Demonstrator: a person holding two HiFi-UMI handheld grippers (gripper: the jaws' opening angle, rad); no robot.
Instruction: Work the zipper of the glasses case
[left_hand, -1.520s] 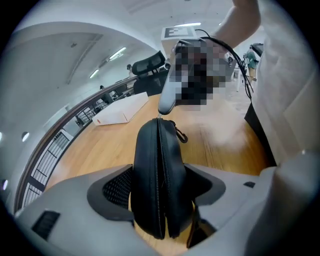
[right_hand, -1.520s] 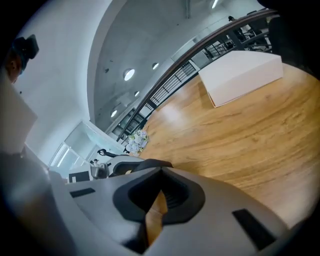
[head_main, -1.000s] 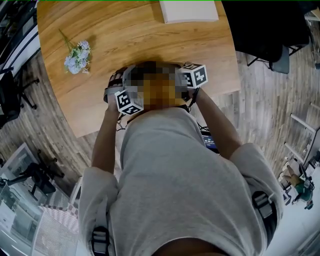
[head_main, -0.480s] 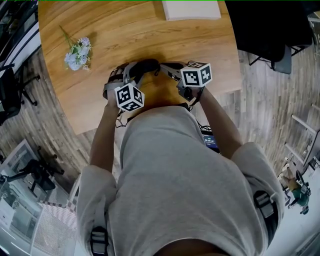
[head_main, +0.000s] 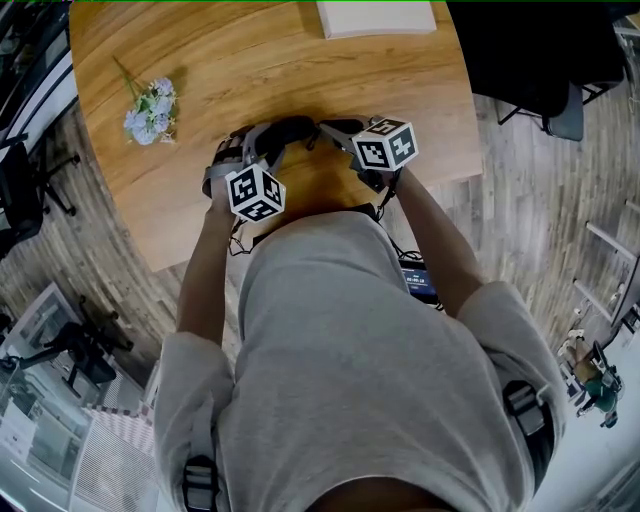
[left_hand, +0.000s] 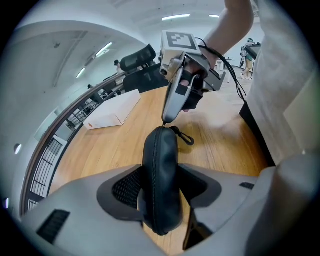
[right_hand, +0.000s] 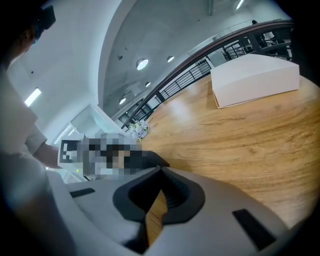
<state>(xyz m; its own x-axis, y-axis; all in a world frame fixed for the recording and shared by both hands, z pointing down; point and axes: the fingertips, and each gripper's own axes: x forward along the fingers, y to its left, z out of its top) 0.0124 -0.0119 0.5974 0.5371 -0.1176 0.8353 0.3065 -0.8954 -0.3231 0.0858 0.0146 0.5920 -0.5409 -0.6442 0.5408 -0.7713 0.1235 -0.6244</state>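
Clamping the glasses case (left_hand: 160, 150) across its two sides with the left gripper (left_hand: 160, 192), pads pressed on the shell after a last bit of closing. Holding it on edge, seam up, low over the surface (head_main: 200, 80), at 12 o'clock from the person's chest in the head view; touching the wood or not, cannot tell. Meeting its far end with the right gripper (left_hand: 165, 119), closed tight to a point and reaching in from 12 o'clock in the left gripper view.

Looks like the start of unzipping: bracing done, pull tab being taken. Judged so from the zipper (left_hand: 154, 185), closed along all the seam on show. Next, probably: keep the left clamp firm, draw the tab along the seam toward 6 o'clock, follow the curve at the end, avoid twisting the case out of the pads.

Cannot confirm any pinch on the tab: too small, lost behind the closed tips. Nothing but a sliver of wood and a dark edge at 11 o'clock in the right gripper view. Can make out a small clip (left_hand: 186, 139) at 2 o'clock off the far end. No sight of the case's underside below the left pads. Little of the case in the head view either, tucked between grippers and marker cubes.
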